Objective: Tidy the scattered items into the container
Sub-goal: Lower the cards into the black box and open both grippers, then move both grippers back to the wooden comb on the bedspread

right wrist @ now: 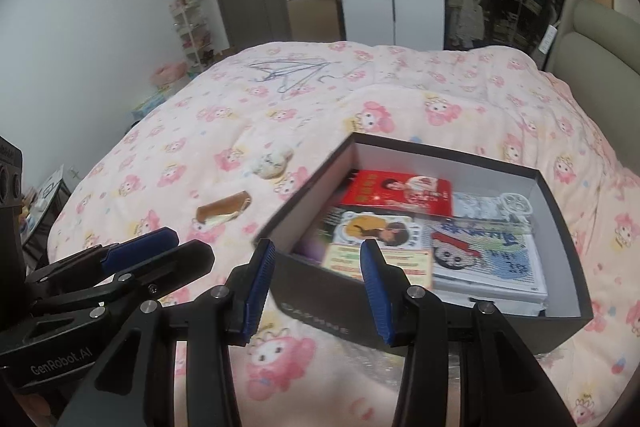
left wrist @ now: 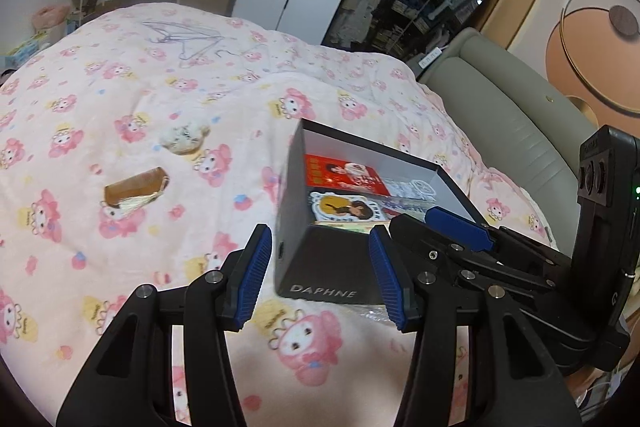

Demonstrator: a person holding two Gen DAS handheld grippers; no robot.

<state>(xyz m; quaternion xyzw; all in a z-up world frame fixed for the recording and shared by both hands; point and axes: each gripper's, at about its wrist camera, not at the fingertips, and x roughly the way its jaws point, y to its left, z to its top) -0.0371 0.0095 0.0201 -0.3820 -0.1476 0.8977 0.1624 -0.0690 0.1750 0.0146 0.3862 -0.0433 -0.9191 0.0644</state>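
1. Black cardboard box (right wrist: 420, 315) with white inner walls sits on the pink cartoon-print quilt (right wrist: 312, 107), lid off, filling the 3 to 5 o'clock part of the right wrist view.
2. Inside it lie flat printed items: a red booklet (right wrist: 400, 193) toward 12 o'clock, a sticker card with a yellow-clad figure (right wrist: 372, 231) below it, and a white comic-cover book (right wrist: 488, 259) at the 3 o'clock side.
3. Two things lie on the quilt outside the box, at its 9 to 10 o'clock: a brown wooden comb (left wrist: 136, 189) and, farther up the bed, a small white plush toy (left wrist: 184, 139), well apart from each other.
4. Left gripper (left wrist: 320, 275) hovers with its blue pads spread wide and nothing between them; the box's near corner shows through the gap, but the pads do not touch it.
5. Right gripper (right wrist: 318, 291) also has its jaws apart and empty, poised over the box's near wall.
6. Wire hangers (right wrist: 288, 73) lie tangled at 12 o'clock, far up the quilt.
7. Each gripper shows at the edge of the other's view, side by side.
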